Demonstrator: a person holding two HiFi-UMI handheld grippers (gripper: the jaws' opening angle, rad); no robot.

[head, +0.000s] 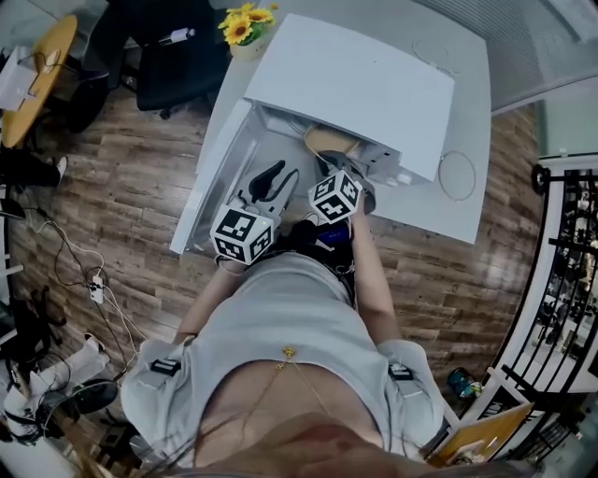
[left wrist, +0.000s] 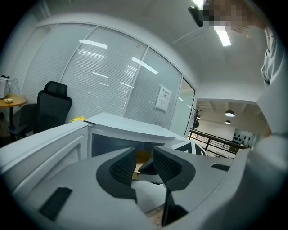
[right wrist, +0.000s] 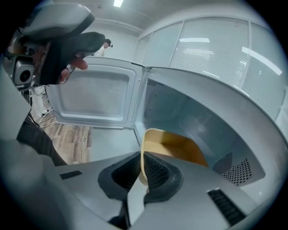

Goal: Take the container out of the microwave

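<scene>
There is 1 white box-shaped microwave (head: 355, 84) on 1 white rectangular table (head: 458, 210), with its door (head: 210, 177) swung fully open to the left. Inside it sits 1 pale yellow plastic container (right wrist: 175, 146), low-walled and with rounded corners, at the front of the cavity close to the opening. There are 2 grey hand-held grippers, each with 1 black-and-white marker cube (head: 243, 233). The right gripper (right wrist: 140, 168) reaches into the cavity, its ribbed black pads clamped on the container's near wall, 1 pad inside the rim and 1 outside. The left gripper (left wrist: 144, 164) is level in front of the opening, between the door and the right gripper. Its jaws stand a narrow gap apart with nothing between them. The right gripper view shows it in front of the door's inner panel, with fingers (right wrist: 74, 65) wrapped around it. Around the table are 1 bunch of yellow sunflowers (head: 245, 23) at its far corner, 1 black office chair (head: 173, 56), 1 round wooden side table (head: 37, 75), 1 thin cable loop (head: 458, 175) on the tabletop right of the microwave, and loose cables on the brown plank floor (head: 131, 187). On the glass wall hangs 1 white paper sheet (left wrist: 164, 98), its print too small to read.
</scene>
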